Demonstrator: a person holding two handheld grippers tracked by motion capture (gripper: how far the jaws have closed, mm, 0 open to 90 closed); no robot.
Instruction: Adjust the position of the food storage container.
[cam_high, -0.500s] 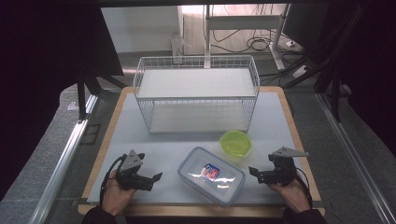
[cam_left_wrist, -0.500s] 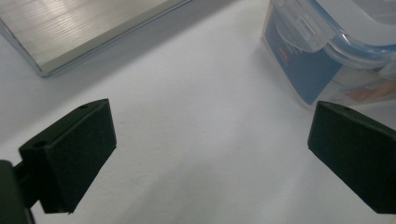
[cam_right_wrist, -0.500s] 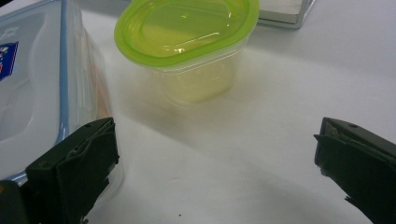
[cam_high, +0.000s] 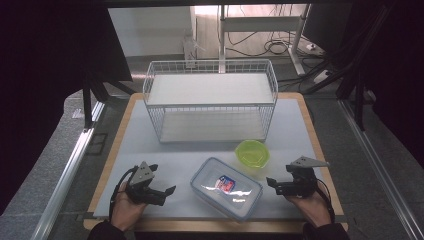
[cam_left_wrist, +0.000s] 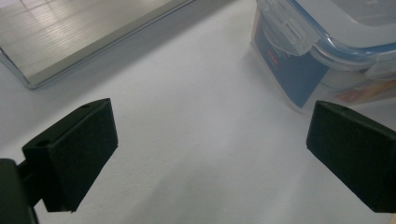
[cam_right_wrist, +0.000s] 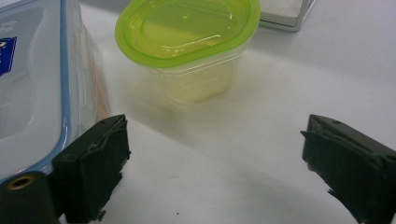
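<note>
**Both grippers low at near edge, jaws apart, clear box between them**

Since the earlier high-view frame: no visible shift. Hands, box, cup and basket sit where they were.

Near edge: left gripper (cam_high: 161, 191) in the person's left hand, just above the white mat (cam_high: 150, 150), pointing toward the box. Jaws stand wide apart with bare mat between them. In the left gripper view the box corner with its clip latch lies ahead, close to one jaw, not touching.

Right gripper (cam_high: 272, 183) in the person's right hand, same height, pointing in toward the box from the other side. Jaws spread, nothing held. In the right gripper view one jaw stands just beside the box wall; contact cannot be told.

Centre, between the grippers: clear lidded box (cam_high: 226, 188), blue seal rim, label on the lid, lying skewed on the mat.

Just beyond the box, toward the right: green-lidded cup (cam_high: 252, 152), upright, lid on, near the box but apart.

Far side: white wire basket (cam_high: 210, 102) on the mat, solid shelf on top.
</note>
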